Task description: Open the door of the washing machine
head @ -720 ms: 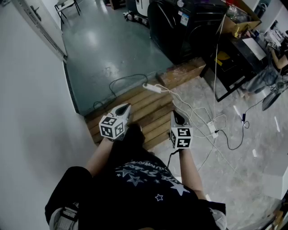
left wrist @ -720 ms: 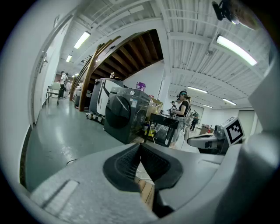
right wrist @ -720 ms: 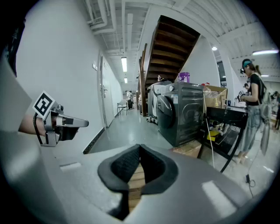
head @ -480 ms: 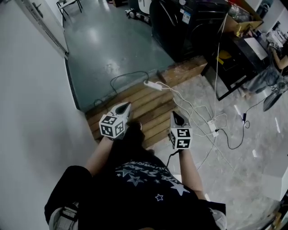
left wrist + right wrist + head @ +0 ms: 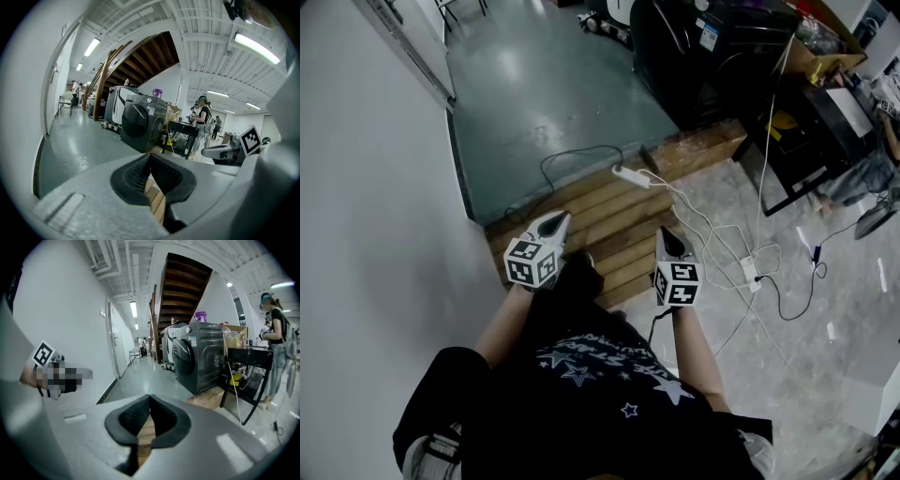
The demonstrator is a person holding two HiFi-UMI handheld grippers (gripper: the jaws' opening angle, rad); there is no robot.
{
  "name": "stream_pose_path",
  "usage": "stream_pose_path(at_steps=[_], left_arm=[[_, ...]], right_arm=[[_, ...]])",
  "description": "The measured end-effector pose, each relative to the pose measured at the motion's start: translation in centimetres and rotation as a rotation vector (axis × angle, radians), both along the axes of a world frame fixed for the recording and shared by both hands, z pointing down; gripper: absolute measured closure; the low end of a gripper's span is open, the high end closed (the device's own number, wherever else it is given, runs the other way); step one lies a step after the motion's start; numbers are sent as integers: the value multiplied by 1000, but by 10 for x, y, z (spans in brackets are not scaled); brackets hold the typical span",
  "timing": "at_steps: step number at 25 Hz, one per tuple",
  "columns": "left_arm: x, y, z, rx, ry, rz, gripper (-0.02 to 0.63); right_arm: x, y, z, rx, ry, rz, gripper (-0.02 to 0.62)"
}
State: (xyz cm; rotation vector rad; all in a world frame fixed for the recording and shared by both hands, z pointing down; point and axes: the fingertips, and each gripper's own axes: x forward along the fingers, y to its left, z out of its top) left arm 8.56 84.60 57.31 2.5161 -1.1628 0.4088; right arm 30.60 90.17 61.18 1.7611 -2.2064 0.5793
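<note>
The dark front-loading washing machine point(image 5: 703, 52) stands far ahead, across a green floor, with its round door point(image 5: 136, 121) closed; the right gripper view shows the same door point(image 5: 183, 357). I hold both grippers low in front of me over a wooden pallet point(image 5: 614, 211), well short of the machine. My left gripper point(image 5: 560, 219) is shut with nothing between its pads, and its jaws meet at their tips point(image 5: 149, 156). My right gripper point(image 5: 664, 232) is also shut and empty point(image 5: 149, 398). The two grippers sit side by side, apart from each other.
A white power strip point(image 5: 630, 176) and several loose cables point(image 5: 741, 253) lie across the pallet and the grey floor to my right. A black table point(image 5: 811, 131) stands right of the machine, with a person point(image 5: 274, 352) beside it. A white wall point(image 5: 375, 187) runs along my left.
The head view has swung a little, so the washing machine and pallet sit further right in the frame. Both grippers stay shut and keep their places side by side.
</note>
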Motion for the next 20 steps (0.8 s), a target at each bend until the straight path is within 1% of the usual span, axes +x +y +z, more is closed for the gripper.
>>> stream_pose_path(at_steps=[3, 5, 8, 11, 15, 18, 20], left_arm=[[-17, -19, 2, -3, 21, -45, 595], [-29, -40, 3, 2, 24, -73, 595], [-44, -82, 9, 17, 10, -114, 595], [-53, -129, 9, 13, -2, -117, 595], [-61, -192, -5, 2, -28, -51, 595], [-73, -225, -26, 3, -41, -5, 595], [-87, -242, -36, -1, -45, -12, 595]], right_arm=[[-7, -26, -6, 30, 3, -5, 588], [-13, -50, -9, 40, 5, -23, 482], [-16, -90, -10, 34, 9, -22, 403], [-12, -130, -15, 10, 14, 20, 373], [-16, -182, -26, -57, 7, 84, 373], [-31, -212, -47, -84, 25, 90, 373], [-40, -228, -62, -87, 56, 78, 372]])
